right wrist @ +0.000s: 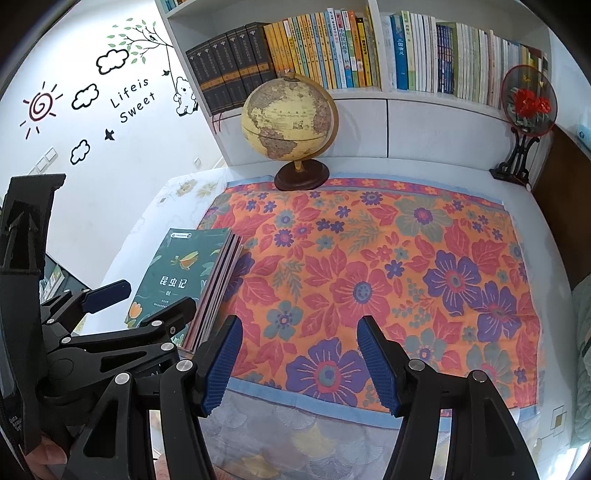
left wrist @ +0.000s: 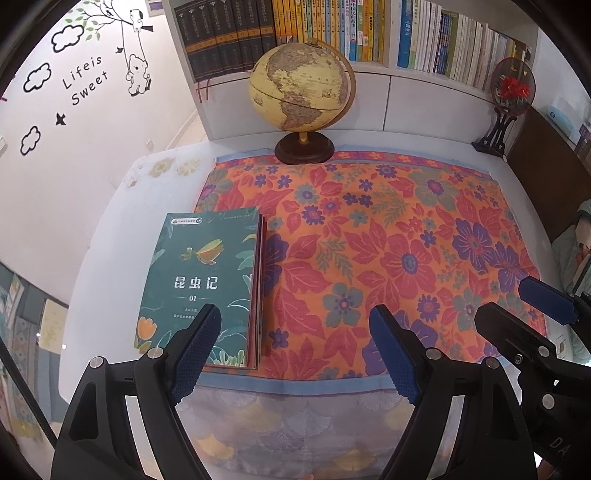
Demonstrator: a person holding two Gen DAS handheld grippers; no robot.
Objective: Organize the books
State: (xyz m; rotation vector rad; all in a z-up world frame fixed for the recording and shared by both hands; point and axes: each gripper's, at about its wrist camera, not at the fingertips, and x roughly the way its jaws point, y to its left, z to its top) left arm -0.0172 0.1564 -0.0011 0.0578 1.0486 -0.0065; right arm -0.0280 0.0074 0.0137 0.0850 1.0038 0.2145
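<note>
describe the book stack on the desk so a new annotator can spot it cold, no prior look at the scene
Find the orange floral cloth spread on the white desk in front of the globe. At the cloth's left edge lies a flat stack of thin books. Its top cover is dark green with a turtle drawing and "01", unlike the upright shelf books behind.

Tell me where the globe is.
The globe stands at the back of the table in both views, its base on the far edge of the flowered cloth, just before the bookshelf.
</note>
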